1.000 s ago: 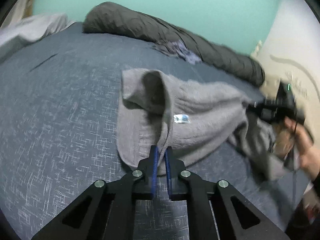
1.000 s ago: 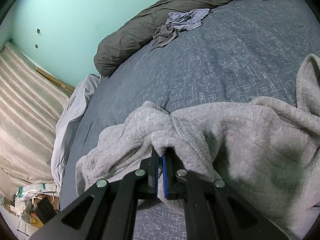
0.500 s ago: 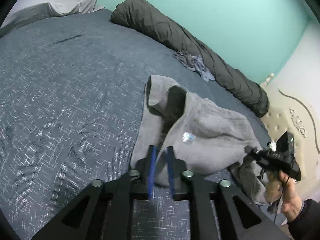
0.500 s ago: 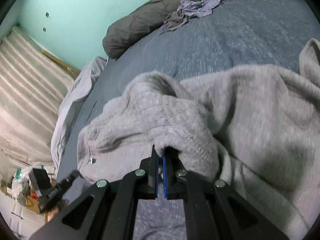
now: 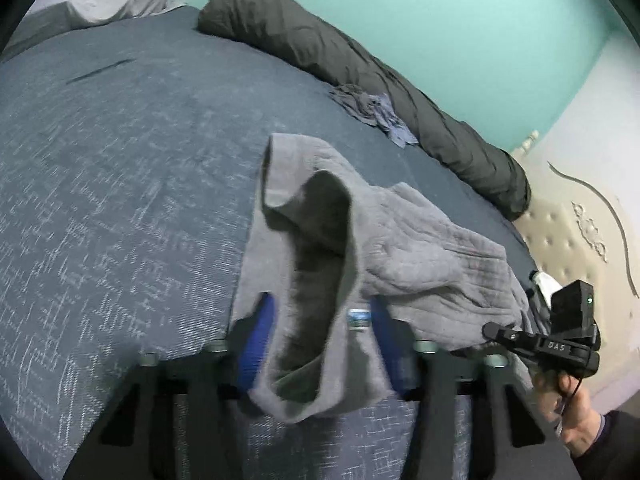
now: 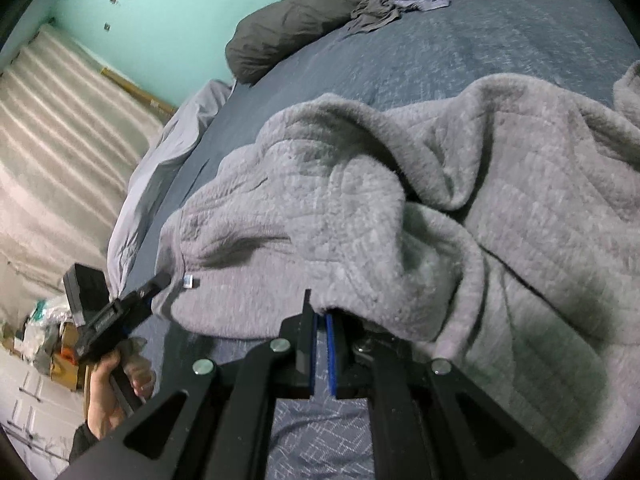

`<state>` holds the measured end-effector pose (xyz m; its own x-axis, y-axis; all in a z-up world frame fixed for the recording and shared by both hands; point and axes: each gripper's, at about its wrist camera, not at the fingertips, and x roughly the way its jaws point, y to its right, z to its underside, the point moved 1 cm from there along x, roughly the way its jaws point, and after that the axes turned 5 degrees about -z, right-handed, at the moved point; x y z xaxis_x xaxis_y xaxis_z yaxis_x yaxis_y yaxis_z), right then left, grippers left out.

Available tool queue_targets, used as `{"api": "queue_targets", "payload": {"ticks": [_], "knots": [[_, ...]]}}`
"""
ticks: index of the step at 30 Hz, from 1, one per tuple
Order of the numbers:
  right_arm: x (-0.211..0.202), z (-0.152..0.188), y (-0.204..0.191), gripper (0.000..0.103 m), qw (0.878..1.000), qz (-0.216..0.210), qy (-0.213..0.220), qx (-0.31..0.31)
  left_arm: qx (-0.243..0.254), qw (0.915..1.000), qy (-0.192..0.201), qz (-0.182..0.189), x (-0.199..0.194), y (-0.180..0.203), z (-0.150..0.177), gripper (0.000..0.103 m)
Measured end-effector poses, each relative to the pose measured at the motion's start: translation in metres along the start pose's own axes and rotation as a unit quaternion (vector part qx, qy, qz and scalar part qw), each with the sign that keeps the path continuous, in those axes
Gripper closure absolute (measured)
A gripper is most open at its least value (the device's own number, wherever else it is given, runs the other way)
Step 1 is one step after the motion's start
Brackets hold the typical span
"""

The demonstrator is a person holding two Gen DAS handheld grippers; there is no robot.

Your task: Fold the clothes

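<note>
A grey fleece garment (image 5: 420,248) lies crumpled on the blue bed (image 5: 120,160). Its hem loop with a small white label (image 5: 358,318) hangs between the blue pads of my left gripper (image 5: 320,304). Those jaws stand apart and are closing, and no pad visibly presses the cloth. In the right wrist view the garment (image 6: 480,160) is bunched in thick folds. My right gripper (image 6: 320,310) pinches a fold edge at its tips, with its jaws nearly together and starting to open. Each view shows the other gripper held in a hand: the right gripper (image 5: 540,344) and the left gripper (image 6: 120,312).
A dark grey rolled duvet (image 5: 360,64) runs along the far side of the bed, with a small heap of bluish clothes (image 5: 372,108) against it. A cream padded headboard (image 5: 580,240) stands at the right. A pale sheet (image 6: 172,152) hangs off the bed's left edge.
My left gripper let go of the hem, spread its jaws and pushed forward around the hem loop. My right gripper carried its fold across the garment, and the left gripper came into its view.
</note>
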<state>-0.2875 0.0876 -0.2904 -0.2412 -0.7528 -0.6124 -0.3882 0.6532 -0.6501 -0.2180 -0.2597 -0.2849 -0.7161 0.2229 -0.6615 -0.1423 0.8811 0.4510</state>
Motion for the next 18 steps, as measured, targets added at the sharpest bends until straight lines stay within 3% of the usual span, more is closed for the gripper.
{"api": "queue_targets", "payload": {"ticks": [3, 6, 11, 14, 18], "knots": [[-0.004, 0.005, 0.0, 0.096, 1.0, 0.012, -0.009, -0.017, 0.002, 1.0, 0.008, -0.005, -0.003, 0.002, 0.001, 0.093], [-0.019, 0.011, -0.005, 0.079, 0.999, 0.023, -0.014, -0.045, 0.007, 0.9998, 0.016, -0.009, -0.007, 0.005, 0.003, 0.099], [-0.083, 0.014, 0.004, 0.064, 0.997, 0.035, 0.019, -0.063, 0.013, 0.9993, 0.028, -0.019, -0.015, 0.004, 0.008, 0.1], [-0.136, 0.008, 0.035, 0.061, 0.993, 0.094, 0.057, -0.042, 0.016, 0.999, 0.033, -0.027, -0.017, 0.009, 0.006, 0.1], [-0.198, 0.008, 0.088, 0.059, 0.977, 0.195, 0.082, 0.004, 0.021, 0.9982, 0.044, -0.034, -0.025, 0.015, 0.001, 0.101]]}}
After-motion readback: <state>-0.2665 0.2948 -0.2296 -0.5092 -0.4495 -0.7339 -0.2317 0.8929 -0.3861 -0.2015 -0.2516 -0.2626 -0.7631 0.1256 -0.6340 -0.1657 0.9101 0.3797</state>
